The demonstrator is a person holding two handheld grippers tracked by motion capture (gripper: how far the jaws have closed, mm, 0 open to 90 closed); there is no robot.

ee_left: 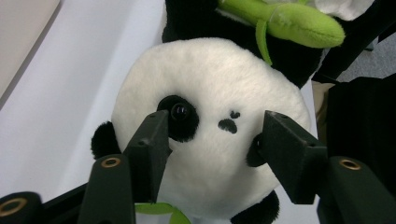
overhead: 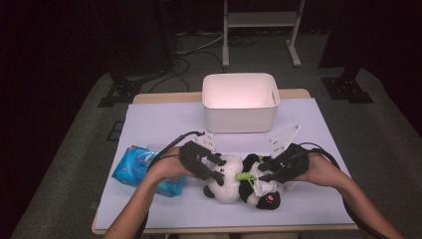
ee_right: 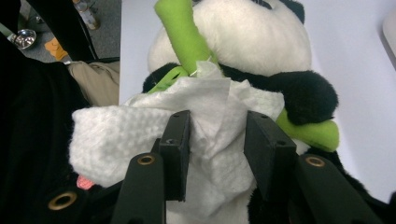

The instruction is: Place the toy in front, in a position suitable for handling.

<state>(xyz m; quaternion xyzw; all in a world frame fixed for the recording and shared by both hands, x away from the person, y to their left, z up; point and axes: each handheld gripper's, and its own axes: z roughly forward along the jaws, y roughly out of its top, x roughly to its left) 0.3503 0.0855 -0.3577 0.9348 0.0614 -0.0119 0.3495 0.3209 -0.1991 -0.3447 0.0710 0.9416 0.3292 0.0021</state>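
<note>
Panda plush (overhead: 234,181) lies on its back at the near middle of the table (overhead: 164,119), head toward the person's left, feet with a pink paw pad toward the right. Green plush bamboo stalk (overhead: 244,176) across its chest. White tissue (overhead: 261,183) crumpled over the belly, touching the stalk.

Left gripper (overhead: 217,170) straddles the panda's head: in the left gripper view (ee_left: 212,135) its jaws sit either side of the face, one at the eye patch, the other at the far cheek. Jaws parted partway; pads look just at the fur, can't tell if they press.

Right gripper (overhead: 264,172) is over the belly; in the right gripper view (ee_right: 215,135) the tissue (ee_right: 154,135) bunches between the two jaws, with a gap showing at the pads, so loosely parted, not clamping.

Blue wet-wipe pack (overhead: 139,169) lies just left of the left hand (overhead: 166,169), near the table's left edge. White bin (overhead: 240,102) stands at the far middle of the table, well apart from the panda, nothing visible inside. Grey carpet around, metal stand legs at the back.
</note>
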